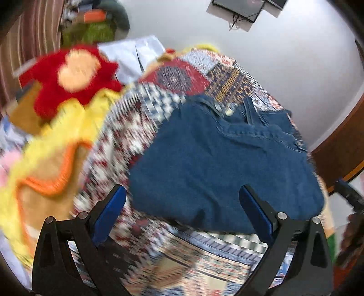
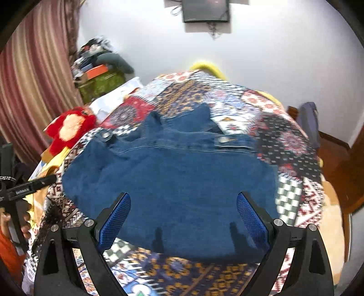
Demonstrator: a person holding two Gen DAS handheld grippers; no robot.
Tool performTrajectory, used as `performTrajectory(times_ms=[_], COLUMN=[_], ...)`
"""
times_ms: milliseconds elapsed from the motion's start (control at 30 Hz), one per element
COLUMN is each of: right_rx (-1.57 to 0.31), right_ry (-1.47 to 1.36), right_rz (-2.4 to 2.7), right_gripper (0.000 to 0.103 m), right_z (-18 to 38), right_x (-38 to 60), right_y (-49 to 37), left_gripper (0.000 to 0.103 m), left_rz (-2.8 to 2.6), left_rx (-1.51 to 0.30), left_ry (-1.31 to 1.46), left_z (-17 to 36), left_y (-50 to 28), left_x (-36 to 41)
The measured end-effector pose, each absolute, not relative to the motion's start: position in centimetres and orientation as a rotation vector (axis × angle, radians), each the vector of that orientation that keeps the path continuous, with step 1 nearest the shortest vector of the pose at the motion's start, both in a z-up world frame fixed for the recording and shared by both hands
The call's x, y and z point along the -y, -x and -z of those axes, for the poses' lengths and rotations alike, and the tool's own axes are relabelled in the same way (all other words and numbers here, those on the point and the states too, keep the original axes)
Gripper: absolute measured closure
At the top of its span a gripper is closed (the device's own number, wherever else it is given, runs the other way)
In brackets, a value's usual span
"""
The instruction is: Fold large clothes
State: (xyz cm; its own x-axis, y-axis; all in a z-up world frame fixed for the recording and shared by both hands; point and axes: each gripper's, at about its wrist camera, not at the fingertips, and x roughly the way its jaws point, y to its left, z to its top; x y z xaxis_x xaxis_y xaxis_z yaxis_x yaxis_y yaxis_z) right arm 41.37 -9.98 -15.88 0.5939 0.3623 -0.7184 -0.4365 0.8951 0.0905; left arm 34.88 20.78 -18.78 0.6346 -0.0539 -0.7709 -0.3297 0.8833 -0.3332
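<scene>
One denim garment (image 2: 173, 173) — blue, partly folded, two metal buttons showing along its far seam — lying flat on a patchwork bedspread (image 2: 268, 118) near the bed's front edge. Left gripper (image 1: 182, 209): blue-padded fingers (image 1: 111, 211) spread wide, holding nothing, poised over the garment's near-left edge. Right gripper (image 2: 183, 216): fingers spread wide, empty, above the near hem. Red plush toy (image 2: 68, 127) and yellow-orange cloth (image 1: 56, 145) — at the bed's left side, apart from the denim. Striped curtain (image 2: 29, 95) beyond. Dark wall screen (image 2: 206, 10) on the white wall.
</scene>
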Motion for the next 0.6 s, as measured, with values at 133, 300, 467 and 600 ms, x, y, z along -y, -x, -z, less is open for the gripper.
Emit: performTrajectory(times_ms=[133, 300, 467, 600], right_rx=[-0.878, -0.991, -0.997, -0.999], right_ry=[0.119, 0.18, 0.174, 0.166], right_rz=[-0.52, -0.531, -0.537, -0.546], right_gripper=[0.01, 0.01, 0.008, 0.008], right_z=[18.2, 23.1, 25.3, 25.4], right_x=[7.2, 4.6, 4.7, 5.0], right_y=[-41.6, -43.0, -43.7, -44.0], left_gripper=[0.002, 0.003, 0.003, 0.005], left_rz=[-0.112, -0.038, 0.025, 0.032], left_rx=[-0.951, -1.024, -0.954, -0.899], left_ry=[0.622, 0.84, 1.01, 1.013], left_z=[22.6, 27.3, 28.9, 28.5], left_y=[-35.1, -35.6, -36.7, -38.5], left_x=[-20.2, -20.1, -21.3, -22.2])
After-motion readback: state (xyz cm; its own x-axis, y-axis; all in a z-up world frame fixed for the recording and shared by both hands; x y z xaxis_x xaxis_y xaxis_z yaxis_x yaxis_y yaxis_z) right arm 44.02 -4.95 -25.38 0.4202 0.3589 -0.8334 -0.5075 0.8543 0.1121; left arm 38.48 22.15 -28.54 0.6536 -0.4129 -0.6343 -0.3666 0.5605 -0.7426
